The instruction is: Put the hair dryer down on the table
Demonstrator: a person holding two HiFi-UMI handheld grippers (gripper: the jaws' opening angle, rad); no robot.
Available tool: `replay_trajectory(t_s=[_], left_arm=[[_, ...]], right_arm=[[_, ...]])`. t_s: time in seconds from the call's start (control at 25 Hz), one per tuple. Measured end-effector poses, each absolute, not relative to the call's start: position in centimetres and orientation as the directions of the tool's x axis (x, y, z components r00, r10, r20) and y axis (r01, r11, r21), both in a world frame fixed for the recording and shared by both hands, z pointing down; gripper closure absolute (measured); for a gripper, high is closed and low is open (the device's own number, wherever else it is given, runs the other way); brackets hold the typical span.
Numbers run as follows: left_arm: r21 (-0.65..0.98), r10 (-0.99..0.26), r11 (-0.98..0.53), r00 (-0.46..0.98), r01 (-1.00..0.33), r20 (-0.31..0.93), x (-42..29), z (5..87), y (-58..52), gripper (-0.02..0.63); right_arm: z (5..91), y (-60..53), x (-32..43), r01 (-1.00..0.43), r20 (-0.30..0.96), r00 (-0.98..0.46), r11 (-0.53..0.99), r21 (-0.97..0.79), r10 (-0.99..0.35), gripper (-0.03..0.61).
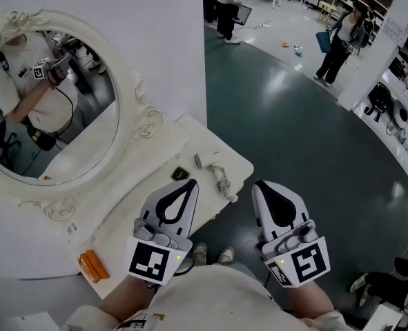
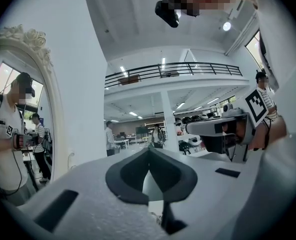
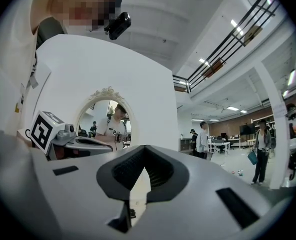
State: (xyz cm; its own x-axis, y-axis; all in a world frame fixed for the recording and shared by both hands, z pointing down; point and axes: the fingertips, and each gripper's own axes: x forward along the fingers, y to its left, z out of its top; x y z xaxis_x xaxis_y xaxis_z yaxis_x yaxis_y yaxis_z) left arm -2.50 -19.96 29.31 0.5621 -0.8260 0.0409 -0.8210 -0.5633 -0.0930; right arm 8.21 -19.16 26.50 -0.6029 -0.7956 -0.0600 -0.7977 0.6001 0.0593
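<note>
No hair dryer shows plainly in any view. In the head view my left gripper [image 1: 190, 181] hovers over the front edge of the white dressing table [image 1: 148, 185], jaws together with nothing between them. My right gripper [image 1: 257, 184] is held beside it, off the table's right edge and over the floor, also shut and empty. Just ahead of the left gripper's tips a whitish corded thing [image 1: 219, 179] lies on the table. In the left gripper view the left gripper [image 2: 149, 150] has its tips meeting. The right gripper view shows the right gripper [image 3: 143, 149] the same way.
An oval mirror [image 1: 45, 102] in an ornate white frame stands at the table's back left. On the table lie a small dark piece [image 1: 180, 174], a grey piece [image 1: 197, 160] and an orange thing [image 1: 93, 266] near the front left. Persons [image 1: 338, 40] stand far off on the dark floor [image 1: 293, 136].
</note>
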Motion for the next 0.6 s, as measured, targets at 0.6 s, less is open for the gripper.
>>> replay_trajectory(t_s=[0.6], left_arm=[[-0.095, -0.819, -0.574, 0.573, -0.813, 0.041, -1.5, 29.2, -20.4, 0.6]], right_arm=[[26.5, -20.1, 9.3, -0.808, -0.05, -0.589, 0.586, 0.054, -0.807, 0.558]])
